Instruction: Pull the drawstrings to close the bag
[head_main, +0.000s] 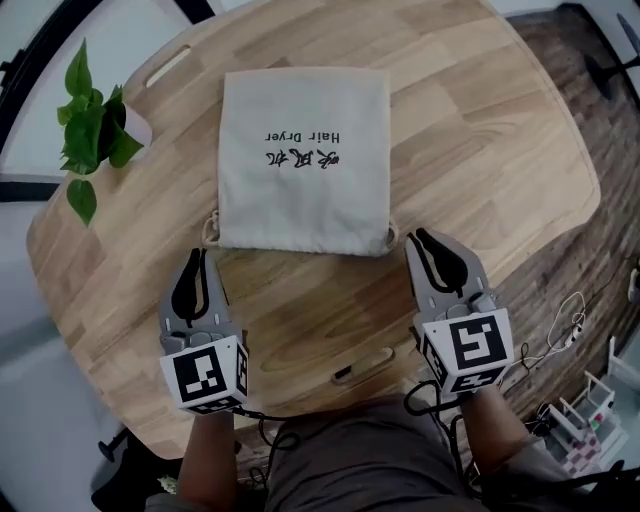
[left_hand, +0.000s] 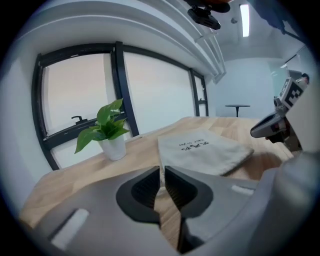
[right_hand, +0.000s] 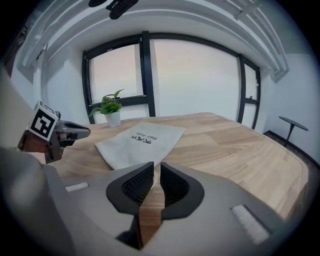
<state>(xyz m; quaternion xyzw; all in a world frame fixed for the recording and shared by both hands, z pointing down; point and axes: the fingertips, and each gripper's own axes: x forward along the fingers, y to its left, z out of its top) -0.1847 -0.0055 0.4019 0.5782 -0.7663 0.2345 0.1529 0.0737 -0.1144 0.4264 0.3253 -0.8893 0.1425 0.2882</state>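
The likeliest failure from here is a missed pinch. The left gripper (head_main: 199, 257) hangs just off the bag's (head_main: 303, 160) near left corner and the right gripper (head_main: 420, 238) just off its near right corner. Each has its jaws only a narrow slit apart with nothing between them, only bare tabletop (head_main: 480, 150) showing through the gap. The drawstrings (head_main: 210, 232) show as small knotted stubs poking out at those two near corners, lying low against the wood. A slit that narrow could ride over a stub, or nip the hem cloth instead of the cord. A pull on cloth would probably drag the whole bag, since it looks light and nothing pins it down. Uneven pulls from the two sides could also swing it round, or slide it toward the potted plant (head_main: 95, 130) that stands well off the bag's far left corner. The bag itself is a flat, pale beige cloth rectangle lying in the middle of the round tabletop. Its mouth faces the person and its closed end points away. Dark print sits across its middle, upside down from the head view. The near hem is slightly puckered at both corners but otherwise spread to full width, so the closing looks not yet begun.
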